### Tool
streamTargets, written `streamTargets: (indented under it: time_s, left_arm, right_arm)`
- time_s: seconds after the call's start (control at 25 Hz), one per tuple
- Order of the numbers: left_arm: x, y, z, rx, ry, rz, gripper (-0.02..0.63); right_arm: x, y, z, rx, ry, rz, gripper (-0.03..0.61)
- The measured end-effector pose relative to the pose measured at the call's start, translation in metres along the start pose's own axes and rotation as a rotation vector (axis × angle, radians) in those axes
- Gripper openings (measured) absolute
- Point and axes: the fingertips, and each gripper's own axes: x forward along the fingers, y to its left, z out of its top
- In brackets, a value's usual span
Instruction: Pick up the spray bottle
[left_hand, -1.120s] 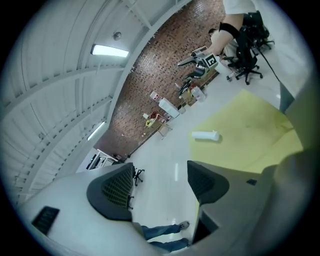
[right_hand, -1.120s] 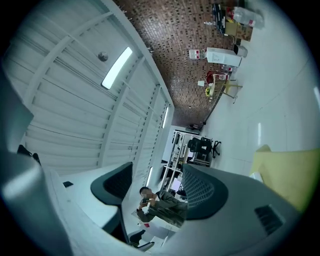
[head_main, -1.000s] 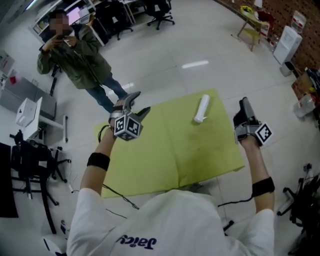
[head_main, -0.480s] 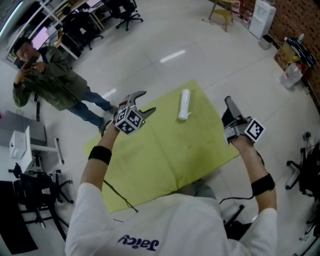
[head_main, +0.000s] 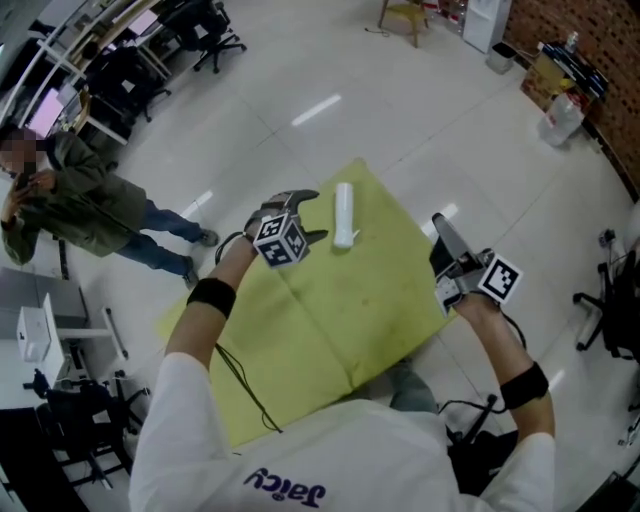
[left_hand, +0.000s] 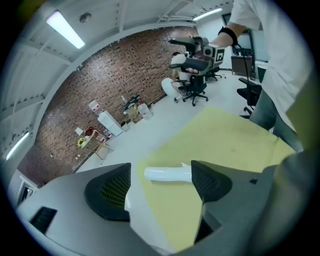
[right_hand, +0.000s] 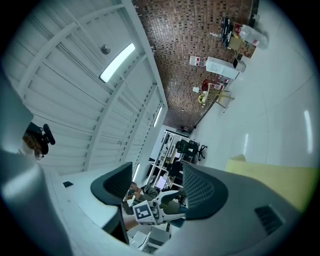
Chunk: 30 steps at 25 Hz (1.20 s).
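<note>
Near body, at tabletop 3 o'clock edge: right gripper idle, fingers apart, empty, aimed away from work.

Further out, toward 11 o'clock: left gripper tilted down, fingers opening wide, nothing gripped yet.

Just beyond, near 12 o'clock corner: white bottle on its side, framed between left fingers, untouched.

Advice:
- straddle mid-body across its length
- lower until pads flank both sides, then close
- avoid nudging; round body likely rolls

Bright, even indoor light from ceiling strip lamps. White glare streaks on floor beyond far corner of yellow table. Spray bottle on table nearly washed out. Shadows on table weak, soft. Gripper views bent like fisheye, dark at corners. Head view sharp.
</note>
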Motion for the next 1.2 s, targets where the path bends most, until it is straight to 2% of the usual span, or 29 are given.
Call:
streamTargets:
  time_s: [0.48,0.68,0.8,0.92,1.0,1.08,1.2]
  left_arm:
    - [0.09,-0.027,-0.024,0.354,0.197,-0.181,0.391]
    - [0.116,-0.034,-0.04,0.587,0.259,-0.223,0.391]
    - [0.137,-0.037,-0.051,0.73,0.27,-0.214,0.392]
    - [0.161,-0.036,-0.048,0.821,0.256,-0.201,0.391]
    - [0.177,-0.036,-0.052,0.931,0.269,-0.201,0.391]
    - [0.186,-0.038,-0.06,1.039,0.294,-0.228,0.391]
    - [0.192,-0.043,-0.07,1.137,0.322,-0.276,0.391]
  right_arm:
    - [-0.033,-0.027,0.005,0.006,0.002,-0.036,0.325]
    - [-0.039,-0.042,0.005,0.008,0.005,-0.055,0.325]
    - [-0.04,-0.046,-0.001,0.008,0.024,-0.066,0.325]
    - [-0.043,-0.056,0.002,0.006,0.038,-0.077,0.325]
    - [-0.047,-0.061,0.004,0.009,0.043,-0.086,0.325]
    - [-0.051,-0.065,0.006,0.005,0.05,-0.096,0.325]
    - [-0.058,-0.069,0.007,-0.005,0.062,-0.114,0.325]
